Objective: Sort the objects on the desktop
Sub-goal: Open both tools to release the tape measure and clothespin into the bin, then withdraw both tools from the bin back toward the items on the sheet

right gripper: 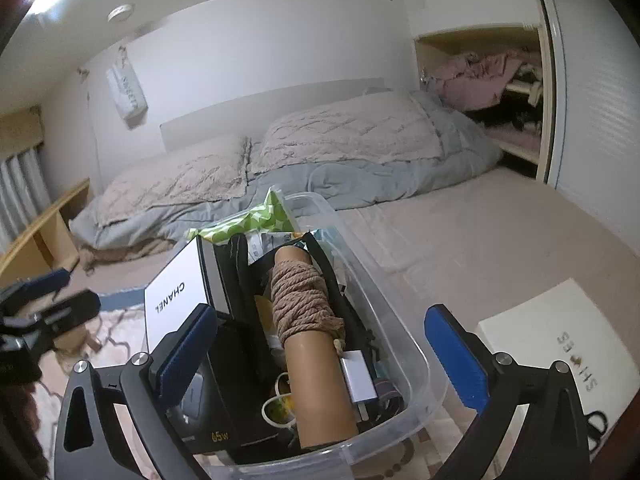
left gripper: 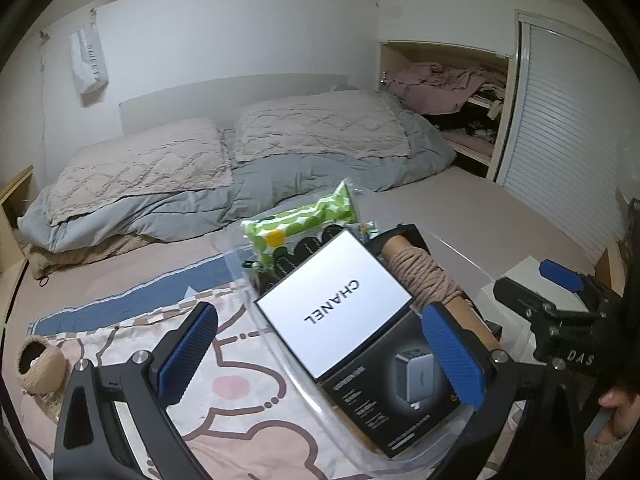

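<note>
Clear plastic bin point(right gripper: 416, 364) sits on the bed, on a pink patterned blanket point(left gripper: 224, 384). Landmark for all that follows.

Contents, as seen:
- One white Chanel box point(left gripper: 334, 304), flat, black lettering, lying tilted on top at the bin's left side; in the right wrist view it stands up on edge against the left wall.
- One black charger box point(left gripper: 400, 384), printed with a grey charger picture and "65W" in yellow, under and in front of the Chanel box.
- One cardboard tube point(right gripper: 316, 368), brown, wound round its middle with tan rope, lying lengthwise along the bin's centre.
- One green-and-white spotted packet point(left gripper: 304, 216) at the bin's far end, sticking up above the rim.
- One small silver-white block point(right gripper: 358, 378) touching the tube's right side.
- A white cable loop near the tube's near end; rest of the clutter beneath too dark to tell.

Outside the bin:
- One white shoe box point(right gripper: 560, 344) to its right, apart from it.
- One twine-wrapped round object point(left gripper: 38, 364) to its left on the blanket.

Left gripper point(left gripper: 320, 354): fingers spread wide over the bin's near-left part, grasping nothing.
Right gripper point(right gripper: 320, 354): fingers spread wide above the bin's near end, nothing between them.
</note>
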